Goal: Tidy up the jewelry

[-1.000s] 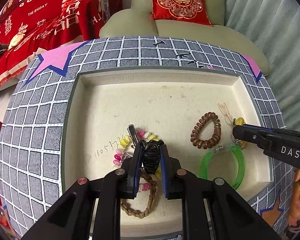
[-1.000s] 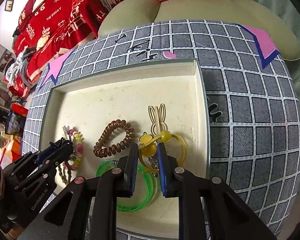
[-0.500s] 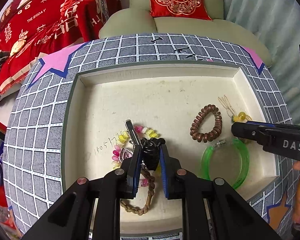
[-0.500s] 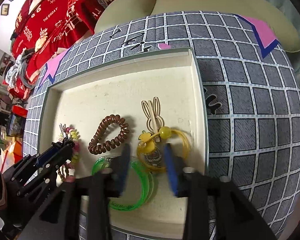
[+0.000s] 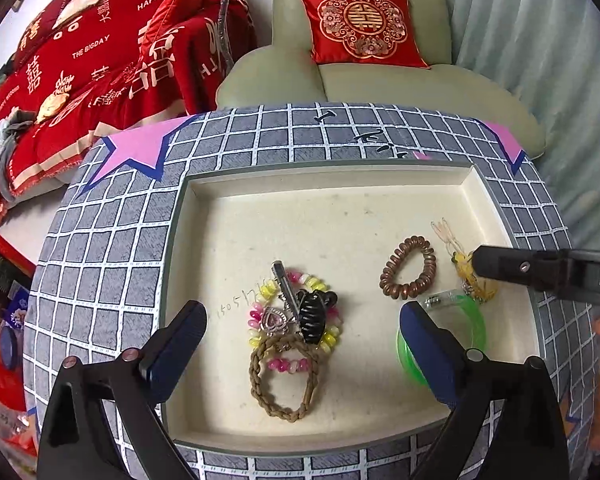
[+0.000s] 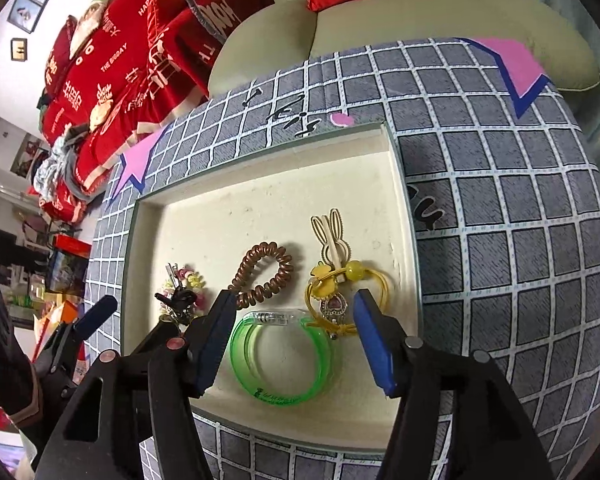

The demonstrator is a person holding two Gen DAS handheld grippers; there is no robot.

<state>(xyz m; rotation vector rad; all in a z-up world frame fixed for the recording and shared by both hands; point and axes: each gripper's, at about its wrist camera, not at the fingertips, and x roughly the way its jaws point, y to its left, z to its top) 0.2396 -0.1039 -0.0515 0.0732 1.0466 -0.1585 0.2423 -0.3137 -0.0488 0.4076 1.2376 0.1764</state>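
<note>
While both grippers hang over the shallow cream tray [image 5: 332, 178], the left gripper [image 5: 302, 334] has just been opening and its jaws stand wide, gripping nothing; below it the black plastic claw clip [image 5: 314, 314] lies on the pink-and-yellow bead bracelet [image 5: 260, 300], touching the braided tan cord loop [image 5: 284, 380]. Further right lie the brown spiral hair tie [image 5: 408, 268] and green translucent bangle [image 6: 280, 356]. The right gripper [image 6: 296, 340] has also just been opening, nothing pressed between its pads, with the yellow elastic hair tie [image 6: 340, 284] just ahead of it.

Left hand-held gripper [image 5: 302, 334] angled downward, jaws just opened wide, nothing clamped. Right hand-held gripper [image 6: 294, 338] likewise angled downward, jaws just parted, gripping nothing.
</note>
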